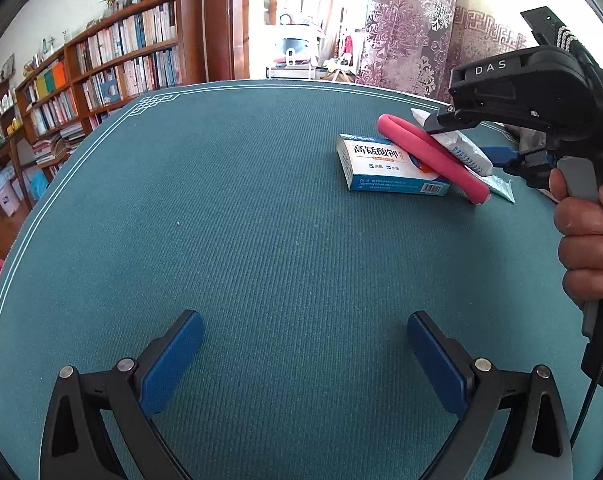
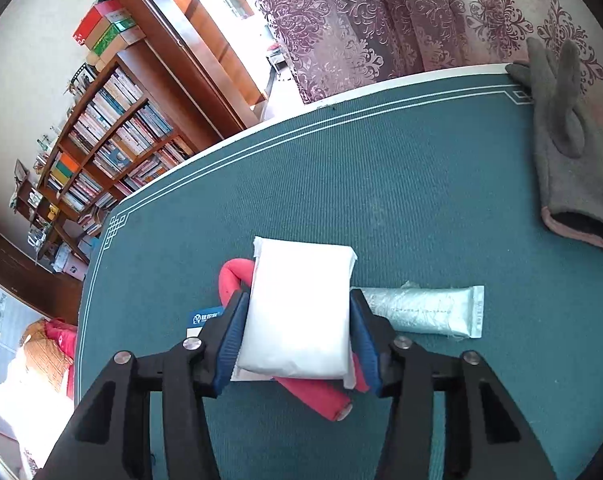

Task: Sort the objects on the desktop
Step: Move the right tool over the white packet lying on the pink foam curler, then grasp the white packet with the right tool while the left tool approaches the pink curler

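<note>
A: How is the soft white plastic-wrapped packet judged to handle?

B: As light and squashy; it is gripped across its long sides by the right claw, low in the frame's centre, above the pink foam ring. The left claw is spread wide over bare green counter.

A: What is hidden?

B: The blue-and-white medicine box is mostly covered; contact underneath cannot be told.

White letters reading "DAS" are showing on the black body of the right gripper, above its fingers. Ahead of the left gripper, far off to its right, a blue and white box is displaying large black Chinese characters, "高锰酸钾", with a barcode on its near edge. Smaller print on the box and on the white packet is staying unreadable.
</note>
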A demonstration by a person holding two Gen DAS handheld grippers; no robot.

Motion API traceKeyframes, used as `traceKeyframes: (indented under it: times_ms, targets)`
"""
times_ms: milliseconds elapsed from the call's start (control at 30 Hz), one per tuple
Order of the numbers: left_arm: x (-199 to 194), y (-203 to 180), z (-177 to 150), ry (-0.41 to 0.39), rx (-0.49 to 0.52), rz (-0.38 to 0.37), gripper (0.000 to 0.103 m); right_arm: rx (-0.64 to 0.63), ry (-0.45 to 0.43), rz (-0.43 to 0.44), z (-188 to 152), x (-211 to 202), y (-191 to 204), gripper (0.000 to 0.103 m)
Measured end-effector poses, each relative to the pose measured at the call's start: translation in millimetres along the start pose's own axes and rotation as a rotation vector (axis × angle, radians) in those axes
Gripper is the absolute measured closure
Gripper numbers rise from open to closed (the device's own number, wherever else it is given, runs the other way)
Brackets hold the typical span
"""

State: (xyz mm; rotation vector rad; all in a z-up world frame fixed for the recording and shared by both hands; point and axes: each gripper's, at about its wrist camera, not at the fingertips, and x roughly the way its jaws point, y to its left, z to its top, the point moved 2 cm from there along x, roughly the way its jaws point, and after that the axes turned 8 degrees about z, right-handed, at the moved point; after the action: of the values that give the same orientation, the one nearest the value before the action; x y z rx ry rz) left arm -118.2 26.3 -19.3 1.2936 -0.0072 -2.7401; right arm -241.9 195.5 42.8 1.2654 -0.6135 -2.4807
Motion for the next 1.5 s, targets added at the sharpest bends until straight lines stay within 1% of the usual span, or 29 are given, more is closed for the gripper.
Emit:
traceKeyframes:
  times_ms: [333,467,667,800,867,967,1067,1133,1200,1333,1433,1500]
  targets:
    - [0,-5,-2,0.002,0.004,0.011,0.001,0.039,0.000,-0.017,-23,-21,-29,0.052]
    - [1,-6,-2,0.002,0.006,0.013,0.001,0.055,0.004,-0.025,-38,-34,-40,0.052]
    - [0,-1,0,0.000,-0.005,-0.001,0.001,0.089,0.005,0.016,-74,-66,-54,0.052]
    - [0,-2,0,0.005,0.003,0.008,0.001,0.125,-0.037,0.036,-103,-93,-63,0.052]
    - [2,-4,1,0.011,0.014,0.020,0.001,0.118,-0.059,0.028,-117,-106,-63,0.052]
    - [4,-10,6,0.021,0.019,0.033,0.001,0.056,-0.095,-0.024,-136,-121,-57,0.052]
    - [6,-17,13,0.045,0.017,0.012,0.001,-0.013,-0.127,-0.072,-148,-130,-50,0.052]
    - [7,-24,22,0.064,0.014,-0.023,0.001,-0.041,-0.143,-0.086,-155,-134,-50,0.052]
    - [4,-33,32,0.062,0.011,-0.045,0.001,-0.052,-0.158,-0.089,-160,-137,-51,0.052]
    - [-4,-60,56,0.018,0.054,-0.058,0.001,-0.018,-0.162,-0.061,-163,-134,-60,0.052]
    - [-3,-84,72,-0.007,0.100,-0.044,0.001,0.016,-0.163,-0.037,-169,-136,-68,0.052]
    - [1,-99,83,-0.015,0.113,-0.043,0.001,0.022,-0.168,-0.025,-171,-138,-68,0.052]
